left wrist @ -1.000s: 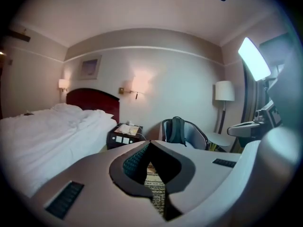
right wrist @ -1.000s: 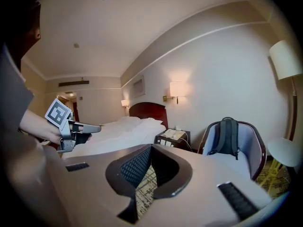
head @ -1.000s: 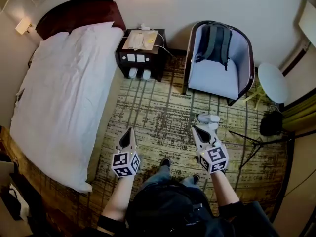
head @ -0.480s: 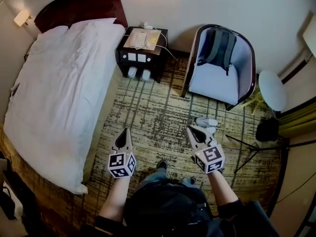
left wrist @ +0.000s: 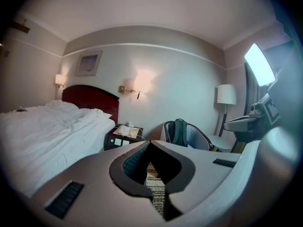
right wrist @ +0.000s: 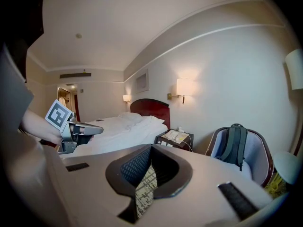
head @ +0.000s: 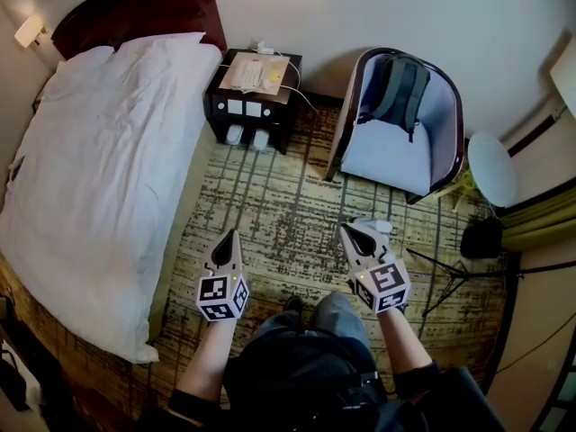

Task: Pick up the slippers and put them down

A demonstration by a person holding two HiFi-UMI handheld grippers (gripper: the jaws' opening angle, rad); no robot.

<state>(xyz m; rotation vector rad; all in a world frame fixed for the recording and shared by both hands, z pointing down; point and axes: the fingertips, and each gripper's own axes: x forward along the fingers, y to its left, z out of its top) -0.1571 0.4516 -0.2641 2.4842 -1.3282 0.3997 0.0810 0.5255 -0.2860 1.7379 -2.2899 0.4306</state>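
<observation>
Over the beige, dark-streaked woven carpet (head: 270, 196), the left gripper (head: 231, 236) and the right gripper (head: 351, 232) are held side by side, well apart. Each has its jaws together with nothing between them. In either gripper view only a thin slit of carpet shows through the smooth, moulded grey jaws. The pair of white slippers (head: 252, 137) sits at the foot of the dark, boxy wooden nightstand (head: 214, 106), well ahead of both grippers. A small white object (head: 382, 227) lies on the carpet just past the right gripper's tip; what it is cannot be told. To the left, the rumpled white-covered bed (head: 99, 151) borders the carpet. To the right stand a curved pale-blue armchair (head: 382, 156) holding a grey-green backpack (head: 402, 84), and thin black tripod legs (head: 450, 273). Open carpet runs between bed and armchair up to the nightstand.
</observation>
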